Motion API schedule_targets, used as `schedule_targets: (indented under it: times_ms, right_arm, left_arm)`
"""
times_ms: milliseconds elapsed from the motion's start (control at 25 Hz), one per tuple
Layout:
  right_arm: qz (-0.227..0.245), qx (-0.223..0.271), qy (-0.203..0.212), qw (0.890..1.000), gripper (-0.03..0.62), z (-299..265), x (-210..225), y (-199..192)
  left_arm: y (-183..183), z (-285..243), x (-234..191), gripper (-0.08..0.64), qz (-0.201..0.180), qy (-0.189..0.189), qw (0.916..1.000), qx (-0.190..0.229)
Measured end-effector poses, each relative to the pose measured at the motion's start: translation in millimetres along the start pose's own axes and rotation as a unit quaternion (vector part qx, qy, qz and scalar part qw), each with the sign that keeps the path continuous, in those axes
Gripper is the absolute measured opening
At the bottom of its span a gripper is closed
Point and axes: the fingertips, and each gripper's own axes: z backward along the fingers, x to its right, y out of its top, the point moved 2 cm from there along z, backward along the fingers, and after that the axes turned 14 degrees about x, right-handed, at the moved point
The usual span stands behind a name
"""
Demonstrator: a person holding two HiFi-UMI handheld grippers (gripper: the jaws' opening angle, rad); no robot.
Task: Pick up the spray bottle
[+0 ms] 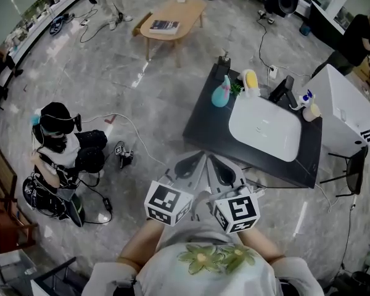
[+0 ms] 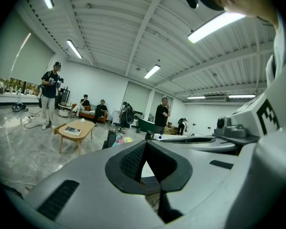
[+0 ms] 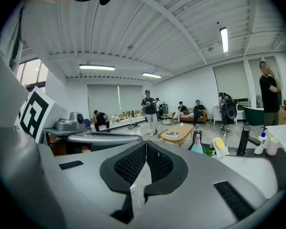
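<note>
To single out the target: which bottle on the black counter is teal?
The teal bottle left of the basin in the head view; the dark bottle stands behind it, the white bottle by the faucet.

A white basin (image 1: 264, 128) sits in a black counter (image 1: 205, 127) at 1 o'clock. A wooden coffee table (image 1: 190, 12) carrying a book (image 1: 164, 25) stands at 12 o'clock. A seated person (image 1: 61, 148) is at 9 o'clock.
</note>
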Motion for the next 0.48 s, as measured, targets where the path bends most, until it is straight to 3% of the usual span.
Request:
schedule_targets:
  times_ms: [480]
  right_arm:
    - [-0.01,-0.006,-0.015,1.0,0.023,-11,20,-3]
  left_arm:
    - [-5,-23,-6,0.009,0.003,-0.012,0.9998,-0.016]
